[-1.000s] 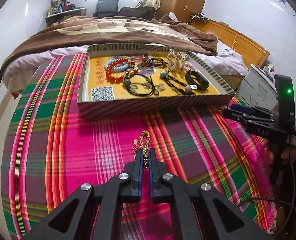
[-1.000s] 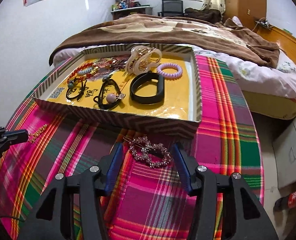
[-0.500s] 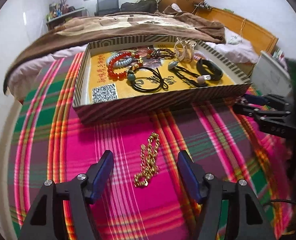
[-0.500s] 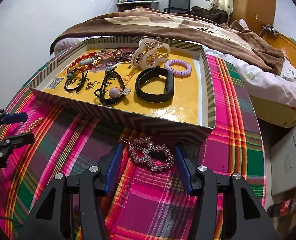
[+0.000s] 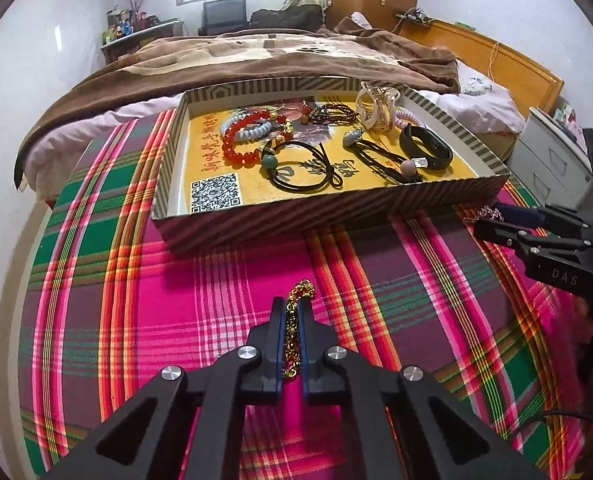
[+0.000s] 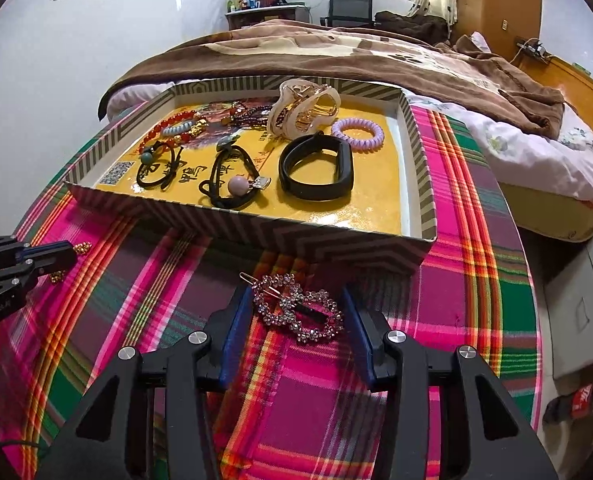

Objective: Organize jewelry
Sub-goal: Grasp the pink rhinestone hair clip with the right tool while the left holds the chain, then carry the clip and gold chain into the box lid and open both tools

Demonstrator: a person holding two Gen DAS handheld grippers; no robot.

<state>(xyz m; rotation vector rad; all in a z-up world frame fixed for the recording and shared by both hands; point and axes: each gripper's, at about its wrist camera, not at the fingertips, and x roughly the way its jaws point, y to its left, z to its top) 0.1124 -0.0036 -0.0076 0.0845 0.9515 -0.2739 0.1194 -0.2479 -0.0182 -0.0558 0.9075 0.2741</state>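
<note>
My left gripper (image 5: 291,312) is shut on a gold chain bracelet (image 5: 296,304) that lies on the plaid cloth in front of the striped tray (image 5: 336,216). It shows in the right wrist view (image 6: 66,254) at the far left. My right gripper (image 6: 296,308) is open, its fingers on either side of a rhinestone hair clip (image 6: 300,312) on the cloth before the tray's near right corner (image 6: 424,240). It shows in the left wrist view (image 5: 492,216) at the right. The tray holds bead bracelets (image 5: 244,136), hair ties (image 5: 308,168), a black band (image 6: 316,172), a claw clip (image 6: 300,114) and a purple coil tie (image 6: 358,134).
The tray sits on a round table with a pink and green plaid cloth (image 5: 136,320). A bed with a brown blanket (image 5: 236,60) stands behind. A grey drawer cabinet (image 6: 592,288) is to the right of the table.
My left gripper opened over the gold chain half a second ago and has shut on it again. My right gripper stays open around the hair clip and has edged closer to it.
</note>
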